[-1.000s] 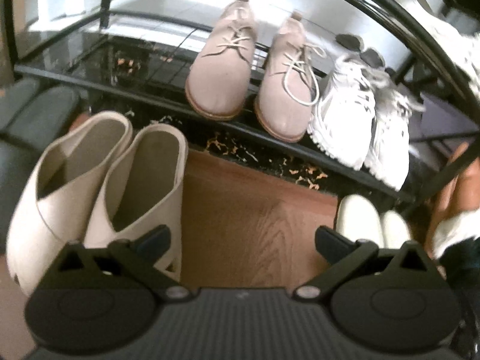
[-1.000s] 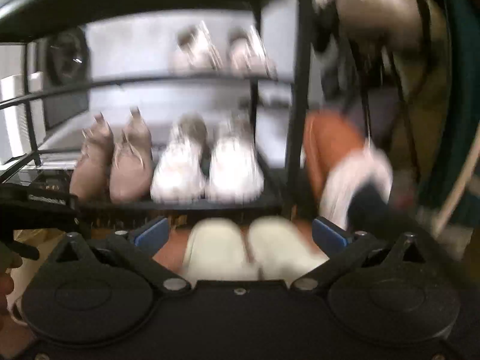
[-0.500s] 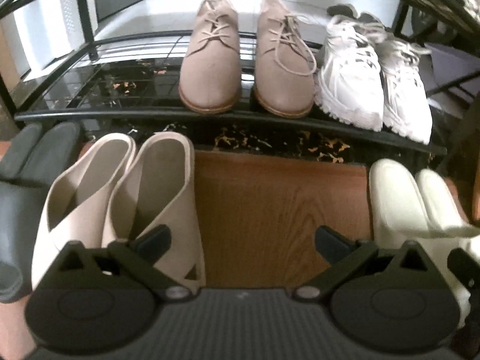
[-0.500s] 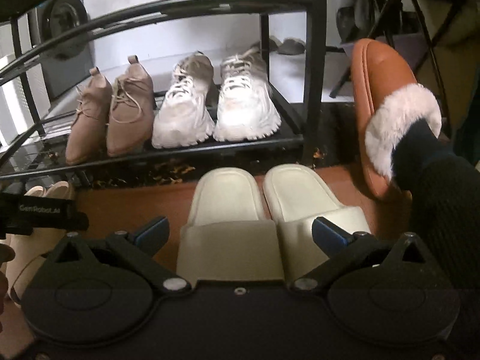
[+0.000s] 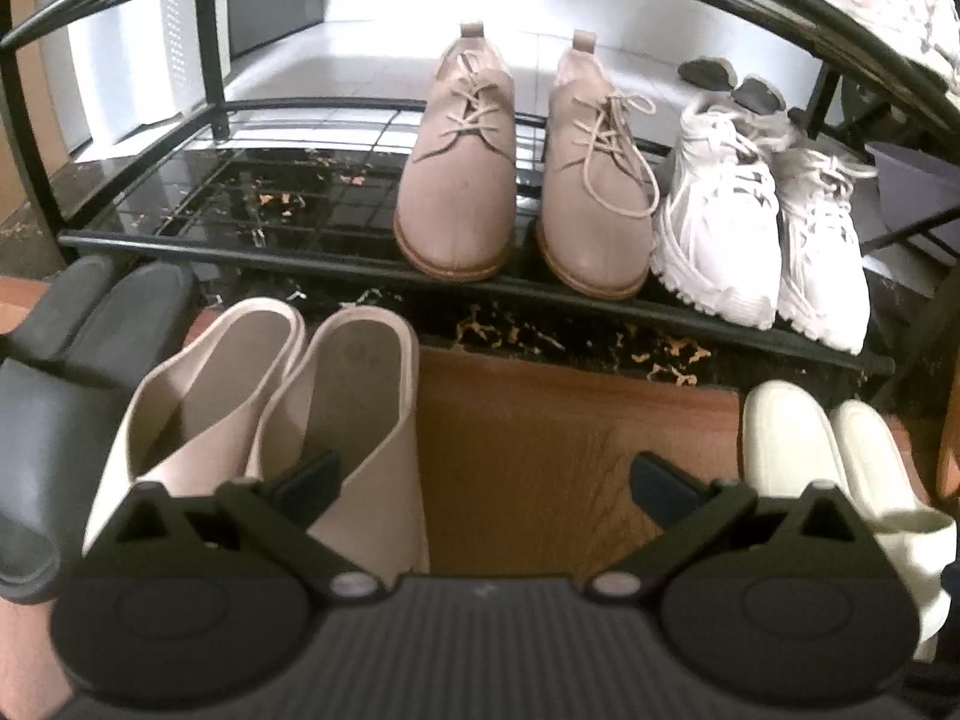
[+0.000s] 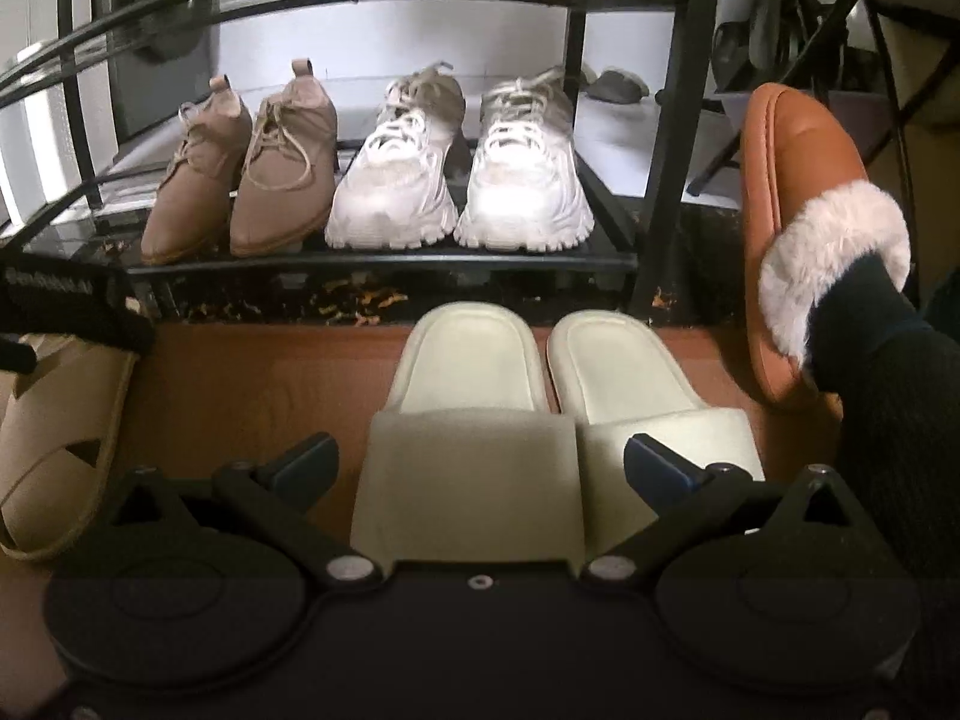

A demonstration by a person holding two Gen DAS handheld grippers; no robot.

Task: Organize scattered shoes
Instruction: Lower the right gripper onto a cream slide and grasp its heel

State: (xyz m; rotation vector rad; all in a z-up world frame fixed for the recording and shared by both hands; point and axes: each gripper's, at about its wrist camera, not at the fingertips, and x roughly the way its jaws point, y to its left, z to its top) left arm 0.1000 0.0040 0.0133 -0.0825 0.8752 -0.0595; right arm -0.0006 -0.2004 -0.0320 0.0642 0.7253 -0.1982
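The black metal wire shoe rack (image 5: pixel 312 204) carries tan lace-up suede shoes (image 5: pixel 456 180) beside chunky white sneakers (image 6: pixel 456 180).

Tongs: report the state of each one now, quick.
Left tongs: open, holding nothing, over the bare floor beside the beige mules.
Right tongs: open, holding nothing, above the cream slides.

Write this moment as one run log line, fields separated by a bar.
left gripper: open, empty | right gripper: open, over cream slides | beige mules: floor | lace-up shoes, white sneakers: shelf
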